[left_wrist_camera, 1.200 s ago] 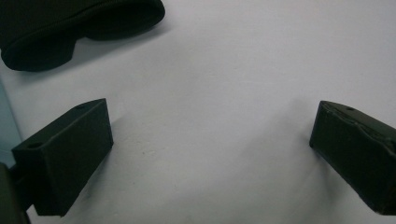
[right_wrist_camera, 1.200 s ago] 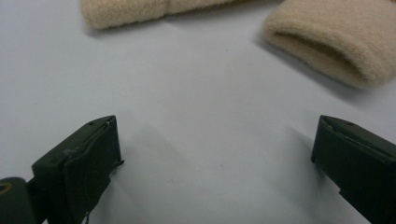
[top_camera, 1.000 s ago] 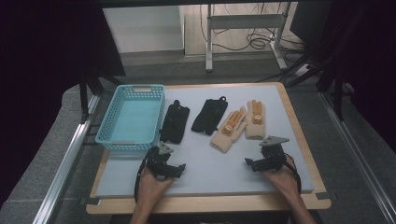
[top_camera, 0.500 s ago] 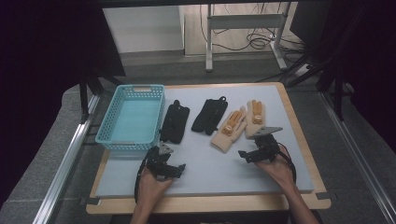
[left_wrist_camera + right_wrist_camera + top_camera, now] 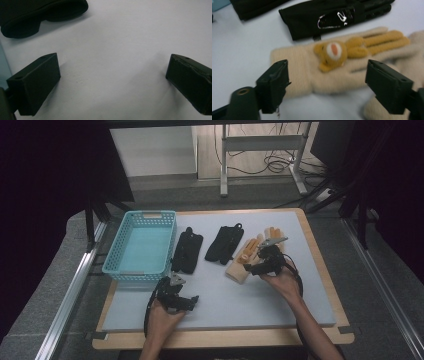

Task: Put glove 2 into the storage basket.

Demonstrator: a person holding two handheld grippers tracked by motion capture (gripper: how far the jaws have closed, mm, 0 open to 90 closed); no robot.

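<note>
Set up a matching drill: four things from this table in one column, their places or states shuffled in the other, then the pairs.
1. basket
2. beige glove with the bear
3. left gripper
4. black glove with the clip

a. open, over bare table
b. far left of the table
c. beyond the bear glove
d. in front of the right gripper's open fingers

Pairs: 1-b, 2-d, 3-a, 4-c
</note>
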